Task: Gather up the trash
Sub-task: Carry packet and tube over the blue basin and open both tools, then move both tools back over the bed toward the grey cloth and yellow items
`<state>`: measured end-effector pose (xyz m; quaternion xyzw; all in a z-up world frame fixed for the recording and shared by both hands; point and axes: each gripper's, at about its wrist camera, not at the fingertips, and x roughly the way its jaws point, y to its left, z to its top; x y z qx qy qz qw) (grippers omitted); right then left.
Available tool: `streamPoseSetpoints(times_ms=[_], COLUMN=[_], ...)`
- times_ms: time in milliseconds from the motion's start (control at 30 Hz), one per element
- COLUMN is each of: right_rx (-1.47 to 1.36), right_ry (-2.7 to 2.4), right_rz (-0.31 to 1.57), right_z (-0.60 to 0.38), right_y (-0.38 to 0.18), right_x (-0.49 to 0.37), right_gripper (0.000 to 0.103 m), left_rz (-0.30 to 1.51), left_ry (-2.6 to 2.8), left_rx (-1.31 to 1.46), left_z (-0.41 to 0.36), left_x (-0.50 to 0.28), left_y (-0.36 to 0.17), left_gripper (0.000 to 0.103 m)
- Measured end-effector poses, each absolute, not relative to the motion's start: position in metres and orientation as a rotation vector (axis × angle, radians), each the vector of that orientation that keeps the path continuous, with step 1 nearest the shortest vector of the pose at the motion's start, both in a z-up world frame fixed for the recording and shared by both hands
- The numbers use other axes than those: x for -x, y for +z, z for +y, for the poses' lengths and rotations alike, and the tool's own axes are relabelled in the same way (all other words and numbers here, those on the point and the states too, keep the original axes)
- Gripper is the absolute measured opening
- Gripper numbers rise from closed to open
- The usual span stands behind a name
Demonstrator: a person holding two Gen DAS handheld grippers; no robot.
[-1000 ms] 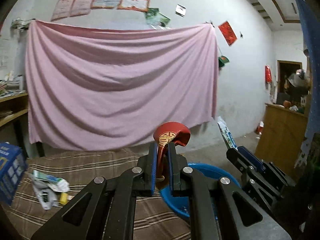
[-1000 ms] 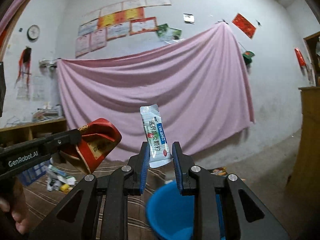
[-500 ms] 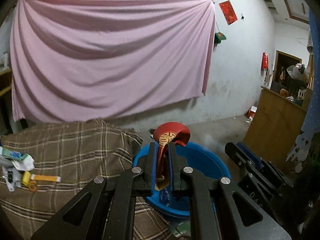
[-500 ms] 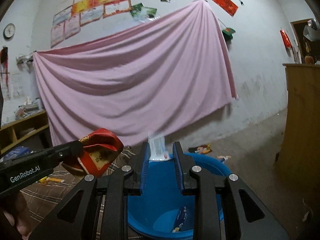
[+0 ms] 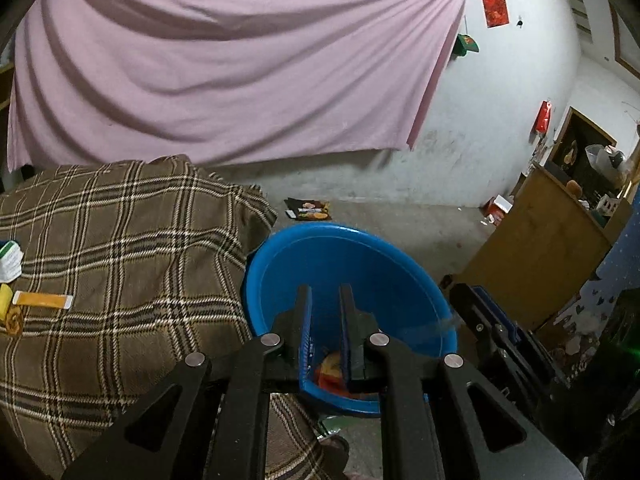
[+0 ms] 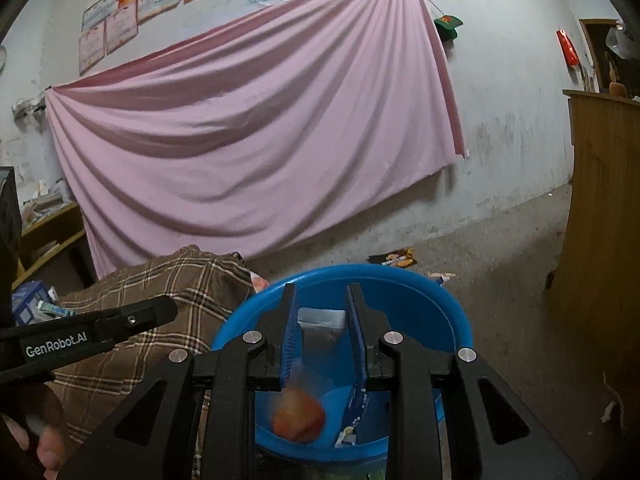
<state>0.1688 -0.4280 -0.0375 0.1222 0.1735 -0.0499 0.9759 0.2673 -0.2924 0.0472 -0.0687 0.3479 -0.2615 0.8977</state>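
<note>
On the left, a brown plaid blanket (image 5: 120,264) covers a raised surface, with a small orange-and-white sachet (image 5: 42,300) and other bits of litter lying at its far left edge. Just beside the blanket's right edge stands a round blue plastic basin (image 5: 280,264) on the concrete floor. The left gripper (image 5: 323,300) hangs over the basin with its jaws a narrow gap apart and nothing between the blue pads; a crumpled red-and-yellow wrapper (image 5: 332,372) lies in the basin bottom, seen through that gap. In the right wrist view the same wrapper appears as a blurred red shape (image 6: 298,416) low in the basin. The right gripper (image 6: 322,300) also points into the basin, jaws set narrowly apart, and a silvery white sachet (image 6: 322,318) shows blurred between its pads; whether they press on it cannot be told. A blue-printed packet (image 6: 354,416) leans against the basin's inner wall.
</note>
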Motion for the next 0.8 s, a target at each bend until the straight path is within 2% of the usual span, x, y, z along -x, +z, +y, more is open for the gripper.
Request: streamPoseSetpoints(times_ms=[67,133,200,367,467,533,600,667,733,767,800], right_rx=[-0.245,-0.242,-0.242,-0.243,-0.255,-0.256,-0.262,-0.260,-0.250,-0.249,-0.250], right_ry=[-0.100,-0.102,-0.102,-0.103,-0.099,-0.096,-0.086,-0.070,-0.060,-0.051,-0.038], right_rz=[0.355,0.356,0.356,0.348,0.338,0.324,0.298,0.276,0.255,0.242,0.222], right_z=[-0.428,-0.428,-0.428,-0.426,-0.424,-0.420,-0.416,-0.410,-0.402,-0.399,-0.395], right_y=[-0.038,-0.038,-0.038,-0.037,-0.035,-0.032,-0.028,-0.023,-0.019,-0.016,-0.013], right_x=[-0.169,-0.169,-0.169,-0.169,-0.169,-0.168,-0.165,-0.164,-0.163,-0.162,-0.160], right_gripper=[0.023,0.030,0.039,0.047,0.055,0.077,0.082,0.087,0.100,0.103,0.103], left_rz=[0.718,0.709,0.696,0.657,0.630,0.609,0.587,0.552,0.505,0.481,0.451], left_ry=[-0.532,-0.522,-0.513,-0.480,-0.460,-0.445,-0.423,-0.389,-0.347,-0.330,-0.307], left_rx=[0.147,0.154,0.160,0.158,0.172,0.180,0.178,0.175,0.176,0.178,0.181], left_z=[-0.289,-0.285,-0.280,-0.269,-0.259,-0.249,-0.241,-0.228,-0.214,-0.207,-0.200], left_x=[-0.266,-0.266,-0.265,-0.253,-0.248,-0.244,-0.240,-0.233,-0.226,-0.222,-0.218], left_y=[0.048,0.049,0.051,0.052,0.053,0.055,0.058,0.061,0.064,0.065,0.067], left_gripper=[0.013,0.020,0.022,0.026,0.035,0.038,0.042,0.056,0.080,0.085,0.095])
